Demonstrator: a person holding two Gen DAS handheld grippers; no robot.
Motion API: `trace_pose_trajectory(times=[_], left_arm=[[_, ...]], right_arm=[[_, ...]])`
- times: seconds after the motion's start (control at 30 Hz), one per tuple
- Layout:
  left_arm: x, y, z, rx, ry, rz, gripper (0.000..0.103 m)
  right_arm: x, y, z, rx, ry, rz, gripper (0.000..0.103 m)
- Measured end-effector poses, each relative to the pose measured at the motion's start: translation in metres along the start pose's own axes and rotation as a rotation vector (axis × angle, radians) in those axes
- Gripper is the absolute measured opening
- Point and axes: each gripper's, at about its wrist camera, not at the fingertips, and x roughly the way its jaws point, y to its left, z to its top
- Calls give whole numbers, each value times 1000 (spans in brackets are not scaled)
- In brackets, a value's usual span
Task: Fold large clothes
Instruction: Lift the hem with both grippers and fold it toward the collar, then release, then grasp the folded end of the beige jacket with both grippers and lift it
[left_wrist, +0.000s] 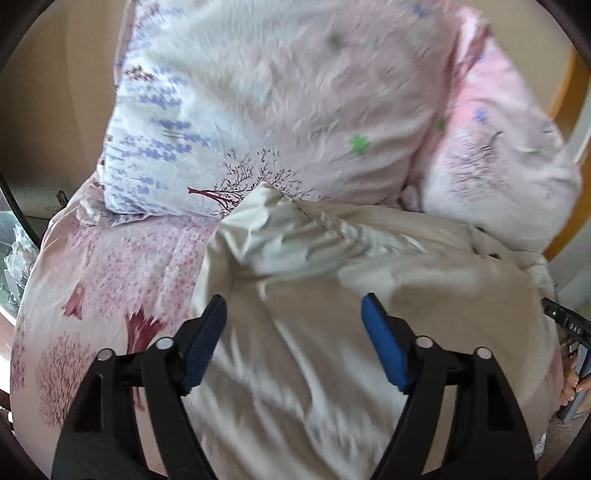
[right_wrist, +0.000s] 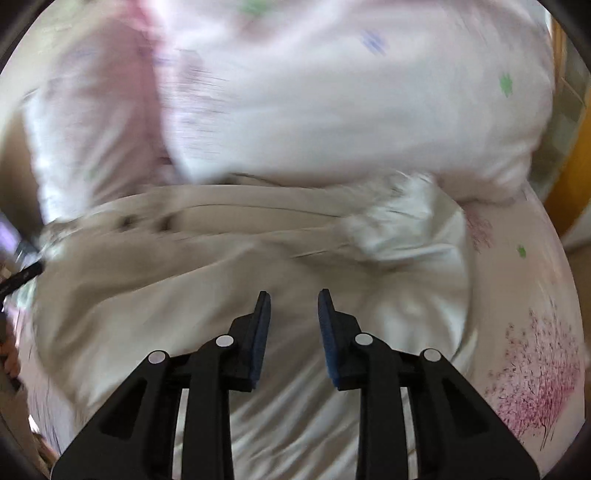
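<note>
A large cream garment (left_wrist: 332, 280) lies crumpled on a bed covered with a pink tree-print sheet (left_wrist: 110, 280). My left gripper (left_wrist: 293, 306) hovers over the garment's left part, wide open and empty. In the right wrist view the same garment (right_wrist: 221, 266) shows dark buttons along a folded placket at the left. My right gripper (right_wrist: 294, 299) is above the garment's middle, its jaws partly open with nothing between them. Both views are motion-blurred.
Two floral pillows (left_wrist: 258, 110) lean behind the garment; they also show in the right wrist view (right_wrist: 332, 110). The other gripper (left_wrist: 569, 328) and a hand show at the right edge. A wooden frame (right_wrist: 569, 177) stands at the right.
</note>
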Motion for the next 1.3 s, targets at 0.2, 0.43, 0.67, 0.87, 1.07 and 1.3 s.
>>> trace_pose_trajectory(times=[0.2,0.43,0.67,0.87,1.07,1.3], left_arm=[[17,9,-15,3,47,51,81],[16,14,-24,-42,35,35,79],[-41,48,-60,-216,-57,-128,79],[-62,69,-105,-362,-56,-203,80],[-70,89,-139,-518,-64,-245,82],[-40,77,-150,-623,-10,-376,82]], right_arm=[[18,19,-25,-96,33,-153,33],[33,9,-32,-39,24,-168,36],[-33,-10,-62,185,-108,67,61],[-53,-37,-99,427,-121,116,67],[-41,-109,-146,873,-72,242,70],[-6,-123,-149,1002,-73,358,72]])
